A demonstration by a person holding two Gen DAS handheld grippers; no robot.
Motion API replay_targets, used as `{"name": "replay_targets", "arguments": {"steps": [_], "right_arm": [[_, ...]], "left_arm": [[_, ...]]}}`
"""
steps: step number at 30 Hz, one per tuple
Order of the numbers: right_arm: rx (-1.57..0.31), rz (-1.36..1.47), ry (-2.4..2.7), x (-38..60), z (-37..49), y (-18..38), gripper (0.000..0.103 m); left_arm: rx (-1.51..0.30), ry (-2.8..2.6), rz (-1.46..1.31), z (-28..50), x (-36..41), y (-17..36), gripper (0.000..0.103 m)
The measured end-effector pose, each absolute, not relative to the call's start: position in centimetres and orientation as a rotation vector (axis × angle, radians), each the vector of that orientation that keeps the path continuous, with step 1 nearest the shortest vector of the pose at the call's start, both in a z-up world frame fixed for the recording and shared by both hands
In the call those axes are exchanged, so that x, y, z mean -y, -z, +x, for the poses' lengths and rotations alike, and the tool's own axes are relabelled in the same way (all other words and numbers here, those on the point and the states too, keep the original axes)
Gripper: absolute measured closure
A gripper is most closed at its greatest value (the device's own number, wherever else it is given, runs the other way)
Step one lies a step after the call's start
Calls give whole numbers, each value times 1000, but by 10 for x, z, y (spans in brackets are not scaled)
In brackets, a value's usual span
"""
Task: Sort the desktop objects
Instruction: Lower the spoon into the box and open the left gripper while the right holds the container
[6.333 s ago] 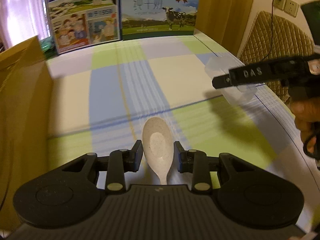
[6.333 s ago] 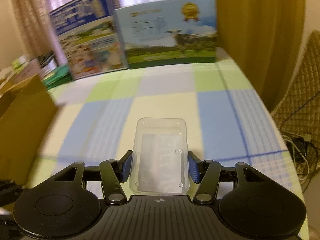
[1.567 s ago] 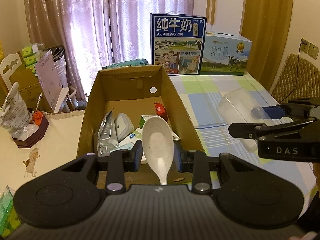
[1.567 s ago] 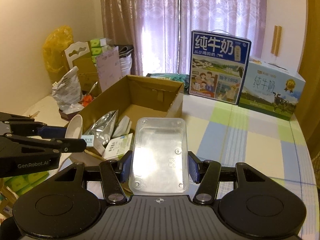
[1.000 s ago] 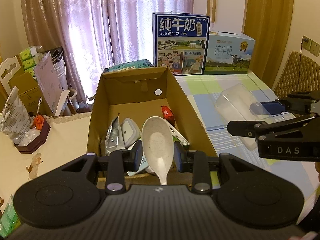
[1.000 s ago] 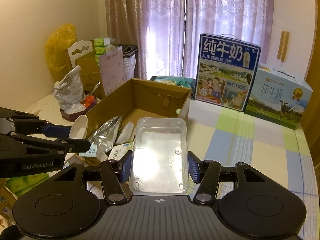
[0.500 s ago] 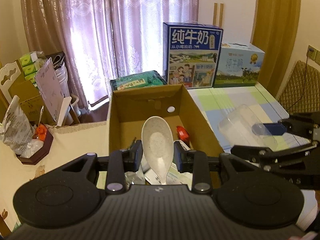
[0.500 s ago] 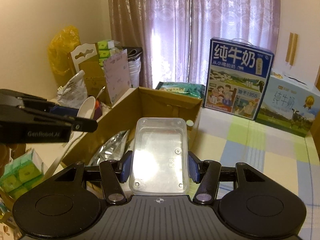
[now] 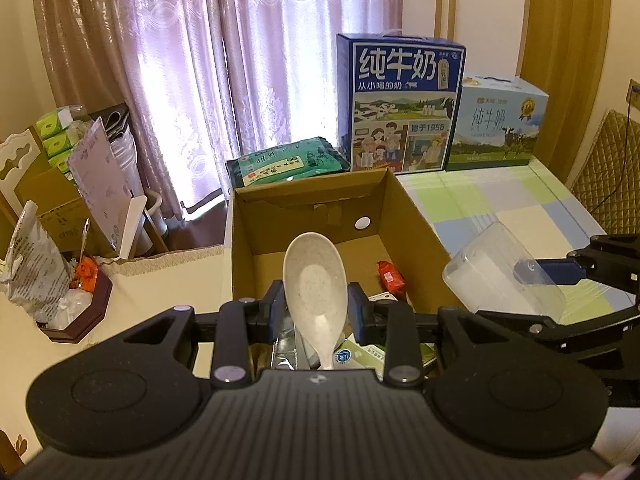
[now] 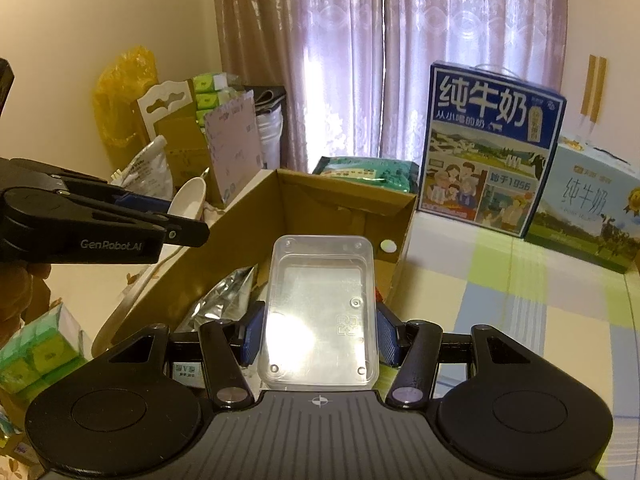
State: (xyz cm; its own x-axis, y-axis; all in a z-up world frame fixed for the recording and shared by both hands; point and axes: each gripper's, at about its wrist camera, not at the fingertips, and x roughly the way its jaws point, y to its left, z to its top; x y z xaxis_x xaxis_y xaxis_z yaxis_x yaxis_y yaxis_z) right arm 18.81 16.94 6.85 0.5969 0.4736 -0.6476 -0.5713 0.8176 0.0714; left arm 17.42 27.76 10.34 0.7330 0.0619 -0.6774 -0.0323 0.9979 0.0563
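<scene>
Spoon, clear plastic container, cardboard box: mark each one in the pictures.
spoon (image 9: 314, 280), left wrist view, on its bowl.
clear plastic container (image 10: 320, 312), right wrist view, on its flat base.
cardboard box (image 9: 312, 196), left wrist view, on its far inner wall.

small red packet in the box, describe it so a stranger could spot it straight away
Find the open brown cardboard box in front of the blue milk carton. The small red-orange foil packet lies on its floor by the right wall, the only red item there.

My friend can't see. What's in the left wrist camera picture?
The left gripper holds a speckled white spoon above an open cardboard box of packets, while the right gripper holds a clear plastic tub beside it.
</scene>
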Motion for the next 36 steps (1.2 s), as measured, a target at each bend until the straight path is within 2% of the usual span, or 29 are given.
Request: {"name": "replay_targets", "arguments": {"steps": [25, 28, 30, 36], "right_arm": [[-735, -134, -612, -184, 219, -50, 50], [-740, -135, -610, -185, 222, -48, 50], [-741, -134, -608, -186, 222, -47, 50], [-748, -131, -603, -186, 223, -43, 50]], "left_arm": [[-777, -38, 53, 213, -289, -79, 75], [-786, -37, 31, 216, -292, -75, 74], [-788, -48, 19, 217, -295, -72, 68], [-787, -66, 1, 210, -303, -68, 68]]}}
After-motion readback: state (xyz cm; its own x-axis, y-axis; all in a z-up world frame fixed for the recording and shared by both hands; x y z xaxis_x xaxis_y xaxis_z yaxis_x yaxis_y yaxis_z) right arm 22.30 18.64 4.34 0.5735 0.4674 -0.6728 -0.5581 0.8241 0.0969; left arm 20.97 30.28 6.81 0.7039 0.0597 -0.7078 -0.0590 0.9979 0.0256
